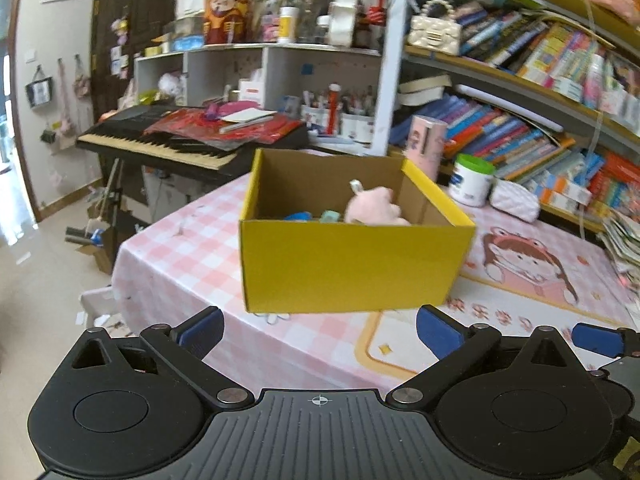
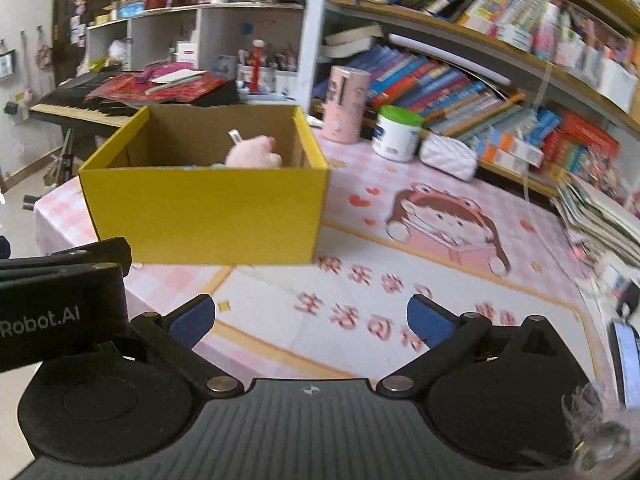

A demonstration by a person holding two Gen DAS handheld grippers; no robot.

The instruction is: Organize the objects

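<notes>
A yellow cardboard box [image 1: 344,264] [image 2: 204,212] stands open on the pink checked tablecloth [image 1: 180,248] [image 2: 400,320]. Inside it lies a pink plush toy [image 1: 374,206] [image 2: 254,152], with small blue and teal items [image 1: 316,216] beside it. My left gripper [image 1: 320,332] hangs open a little in front of the box, nothing between its blue pads. My right gripper [image 2: 312,320] is also open and empty, over the printed mat to the right of the box. In the right wrist view the left gripper's black body [image 2: 60,308] shows at the left edge.
Behind the box stand a pink cylinder [image 1: 428,142] [image 2: 346,104], a white jar with a green lid [image 1: 472,180] [image 2: 398,132] and a quilted white pouch [image 1: 514,200] [image 2: 450,156]. Bookshelves [image 1: 540,92] line the right. A keyboard [image 1: 160,144] sits left. Stacked papers [image 2: 600,216] lie at the right.
</notes>
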